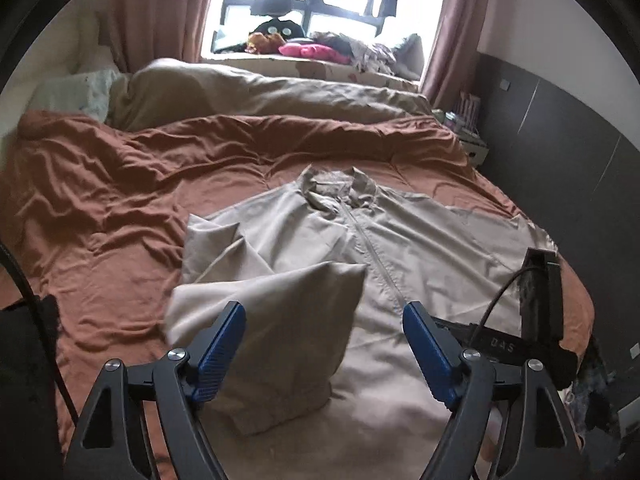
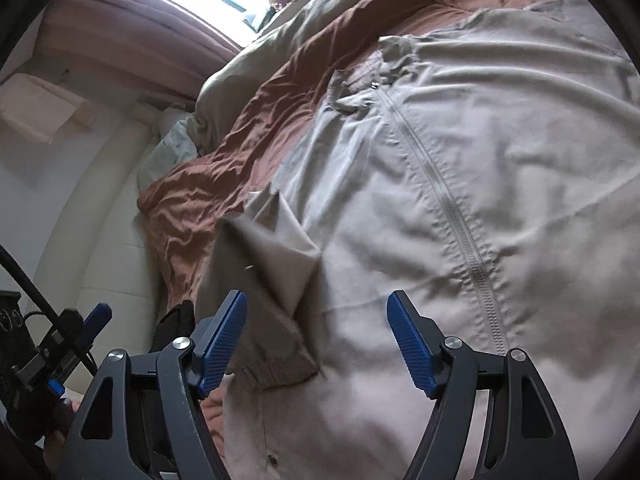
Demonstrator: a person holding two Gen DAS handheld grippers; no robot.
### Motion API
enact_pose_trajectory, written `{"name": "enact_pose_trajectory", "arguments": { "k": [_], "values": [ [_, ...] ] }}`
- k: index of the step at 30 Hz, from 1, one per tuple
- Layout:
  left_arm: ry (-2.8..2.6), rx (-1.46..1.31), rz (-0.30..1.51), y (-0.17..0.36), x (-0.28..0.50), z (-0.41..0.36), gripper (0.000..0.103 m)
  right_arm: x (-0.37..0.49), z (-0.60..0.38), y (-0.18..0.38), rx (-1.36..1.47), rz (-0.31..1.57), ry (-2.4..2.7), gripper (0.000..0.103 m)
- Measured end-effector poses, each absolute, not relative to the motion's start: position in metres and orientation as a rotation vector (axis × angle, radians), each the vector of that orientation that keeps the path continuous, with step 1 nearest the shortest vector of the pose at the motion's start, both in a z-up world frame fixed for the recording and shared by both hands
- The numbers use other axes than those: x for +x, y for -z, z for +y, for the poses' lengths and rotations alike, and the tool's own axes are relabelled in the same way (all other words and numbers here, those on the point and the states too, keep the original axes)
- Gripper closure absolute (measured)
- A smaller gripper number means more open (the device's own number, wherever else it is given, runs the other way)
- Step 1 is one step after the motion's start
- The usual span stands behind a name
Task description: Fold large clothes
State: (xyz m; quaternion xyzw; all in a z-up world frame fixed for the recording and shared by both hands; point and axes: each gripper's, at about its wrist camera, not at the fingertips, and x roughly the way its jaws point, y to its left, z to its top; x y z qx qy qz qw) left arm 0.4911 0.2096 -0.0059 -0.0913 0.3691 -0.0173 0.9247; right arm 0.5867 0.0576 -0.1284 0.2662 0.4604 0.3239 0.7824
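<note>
Left gripper (image 1: pixel 324 328), black frame, blue ribbed pads: jaws wide apart, nothing between the pads, angled down over the folded-in sleeve (image 1: pixel 276 320). Right gripper (image 2: pixel 316 328), same make: jaws wide apart, empty, tilted down above the jacket front. Its body in the left wrist view bears white letters "DAS". Beige zip-front jacket (image 1: pixel 420 248), collar away from the cameras, lies flat on a rust-brown crumpled duvet (image 1: pixel 120 200); one sleeve lies across the chest.

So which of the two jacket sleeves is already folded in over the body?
The sleeve on the picture's left in the left wrist view, doubled over the jacket front beside the zipper. The other sleeve lies spread out flat.
</note>
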Motion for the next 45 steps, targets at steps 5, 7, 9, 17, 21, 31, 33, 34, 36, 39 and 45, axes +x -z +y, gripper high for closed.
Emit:
{"name": "enact_pose_trajectory", "arguments": {
  "k": [5, 7, 9, 17, 21, 31, 33, 34, 36, 39, 45],
  "values": [
    [-0.116, -0.128, 0.758, 0.001, 0.461, 0.233, 0.021, 0.577, 0.067, 0.122, 0.507, 0.966, -0.774, 0.032],
    [-0.16, -0.141, 0.77, 0.006, 0.449, 0.248, 0.021, 0.573, 0.077, 0.122, 0.467, 0.963, -0.813, 0.032],
    [-0.194, -0.169, 0.782, 0.014, 0.436, 0.262, 0.021, 0.569, 0.095, 0.121, 0.402, 0.969, -0.857, 0.032],
    [-0.285, -0.289, 0.815, 0.057, 0.39, 0.305, 0.022, 0.547, 0.155, 0.119, 0.201, 0.946, -0.95, 0.032],
    [-0.302, -0.345, 0.831, 0.079, 0.377, 0.32, 0.024, 0.548, 0.188, 0.129, 0.083, 0.95, -0.945, 0.032],
    [-0.322, -0.428, 0.851, 0.124, 0.362, 0.345, 0.031, 0.538, 0.256, 0.154, -0.163, 0.985, -0.861, 0.032],
    [-0.324, -0.446, 0.854, 0.132, 0.361, 0.348, 0.031, 0.54, 0.268, 0.165, -0.222, 1.011, -0.824, 0.032],
    [-0.323, -0.45, 0.859, 0.135, 0.361, 0.35, 0.031, 0.54, 0.272, 0.168, -0.243, 1.019, -0.81, 0.032],
    [-0.322, -0.449, 0.866, 0.14, 0.361, 0.351, 0.031, 0.538, 0.281, 0.172, -0.289, 1.003, -0.789, 0.032],
    [-0.322, -0.448, 0.873, 0.142, 0.361, 0.351, 0.031, 0.534, 0.287, 0.174, -0.329, 0.975, -0.775, 0.037],
    [-0.319, -0.45, 0.861, 0.133, 0.365, 0.348, 0.031, 0.545, 0.263, 0.164, -0.225, 0.996, -0.8, 0.087]
  ]
}}
